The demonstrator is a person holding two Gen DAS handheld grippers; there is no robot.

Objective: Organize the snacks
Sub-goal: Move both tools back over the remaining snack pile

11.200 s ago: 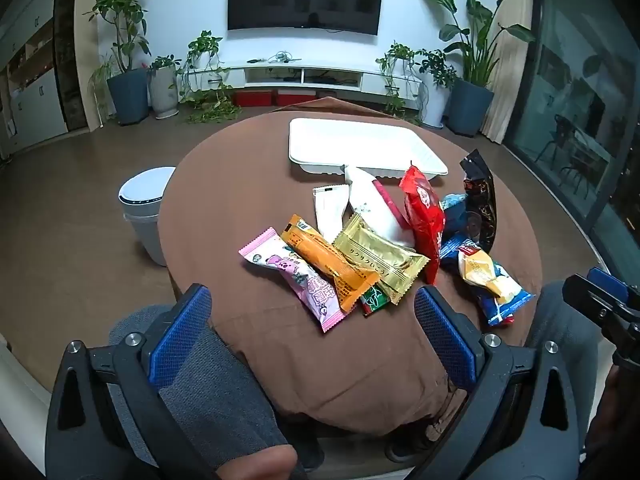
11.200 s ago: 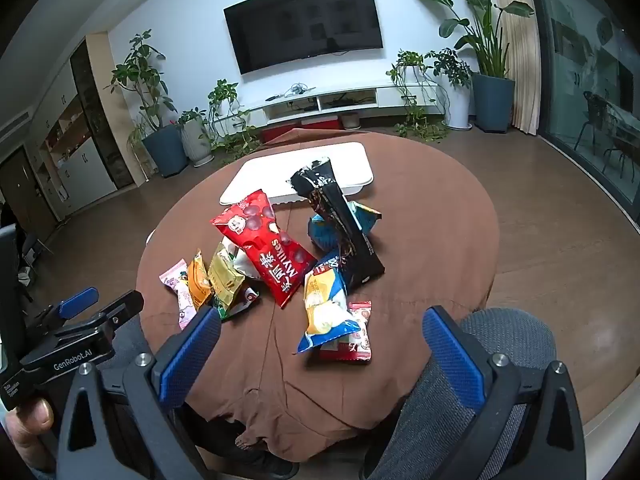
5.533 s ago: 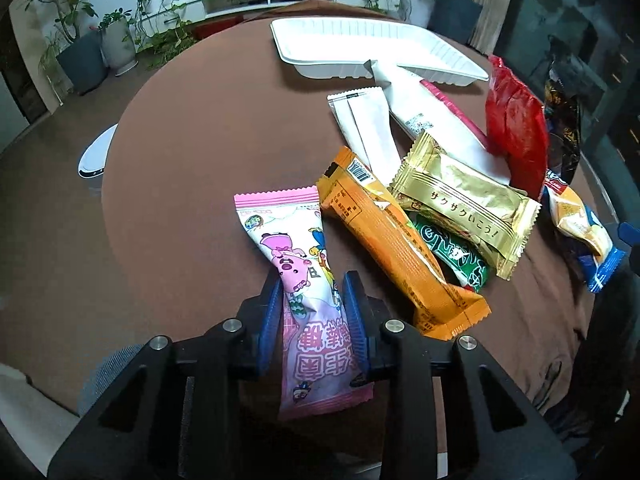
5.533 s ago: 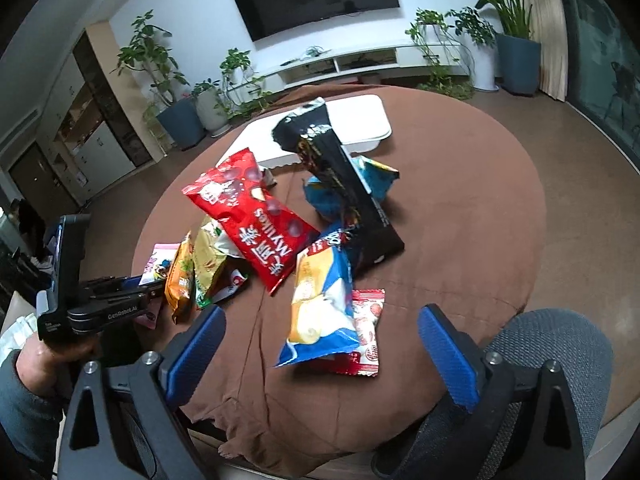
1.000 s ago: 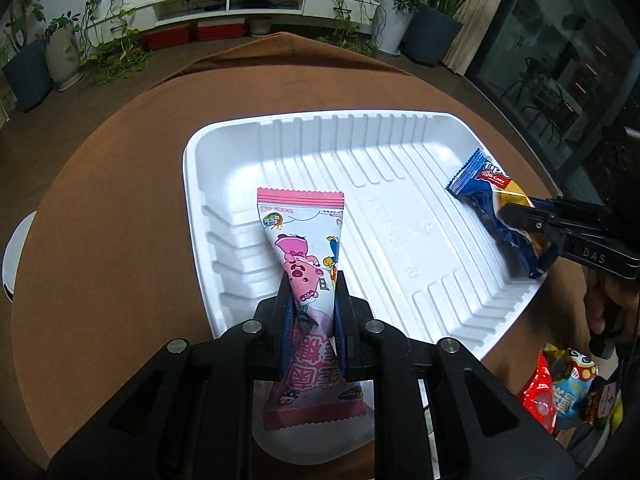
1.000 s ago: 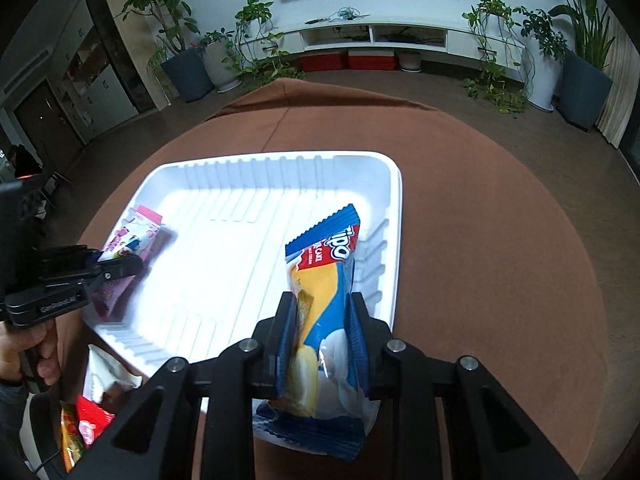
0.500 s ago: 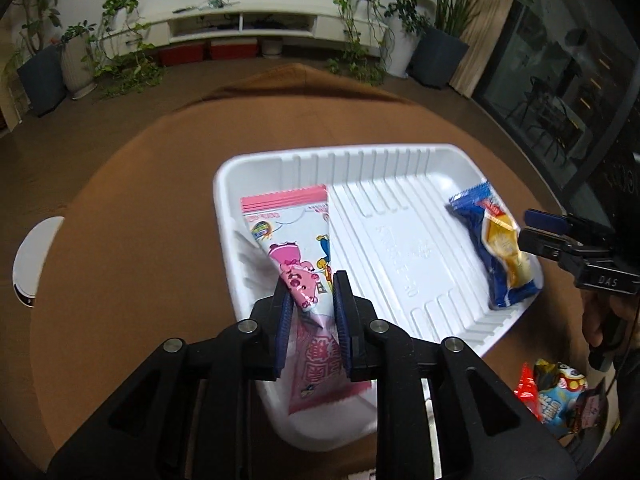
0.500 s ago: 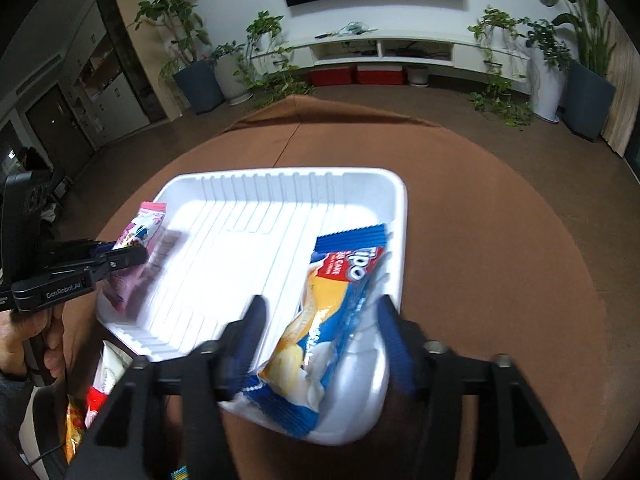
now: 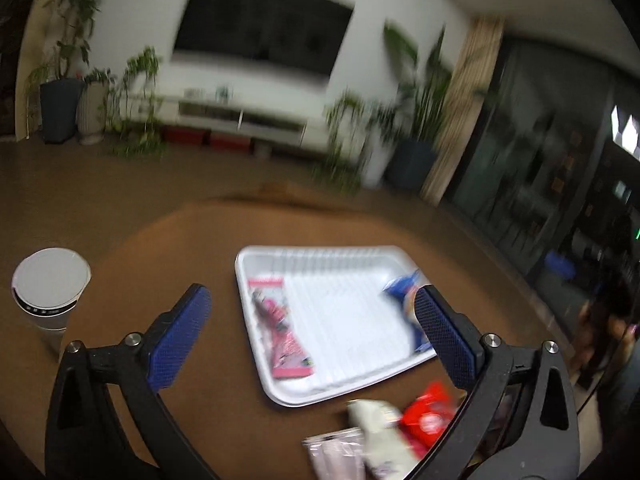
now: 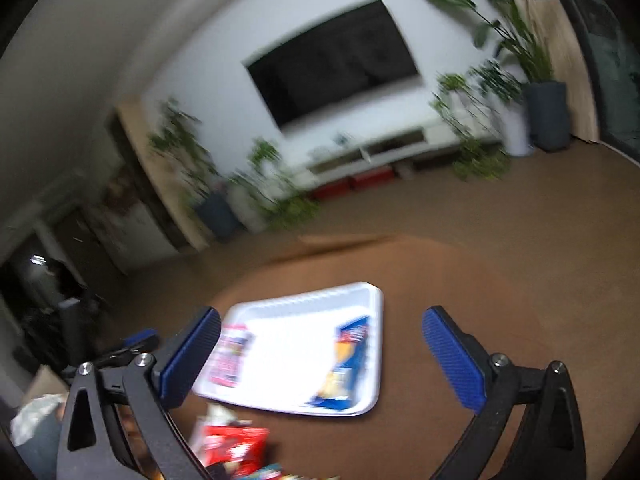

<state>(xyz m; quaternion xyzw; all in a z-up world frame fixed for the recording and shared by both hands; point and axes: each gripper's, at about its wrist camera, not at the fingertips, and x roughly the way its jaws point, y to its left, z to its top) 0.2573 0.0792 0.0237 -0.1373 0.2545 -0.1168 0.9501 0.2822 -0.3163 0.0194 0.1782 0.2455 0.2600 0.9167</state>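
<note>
We are holding both tongs over a round brown tabletop (image 9: 168,248). The left tongs (image 9: 312,336) and right tongs (image 10: 320,354) are opening wide, nothing between their ribbed blue pads. A shallow white ridged tray (image 9: 340,254) is holding two crinkly snack packets at opposite ends, likely to leave room between: a pink packet (image 9: 280,332) and a blue-and-yellow packet (image 10: 344,364). More glossy wrappers (image 9: 424,412) are lying nearer us, unsorted.

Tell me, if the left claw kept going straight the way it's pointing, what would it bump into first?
Probably the white tray, between the pink packet and the blue one. The left gripper is opening and empty; blur hides depth.
</note>
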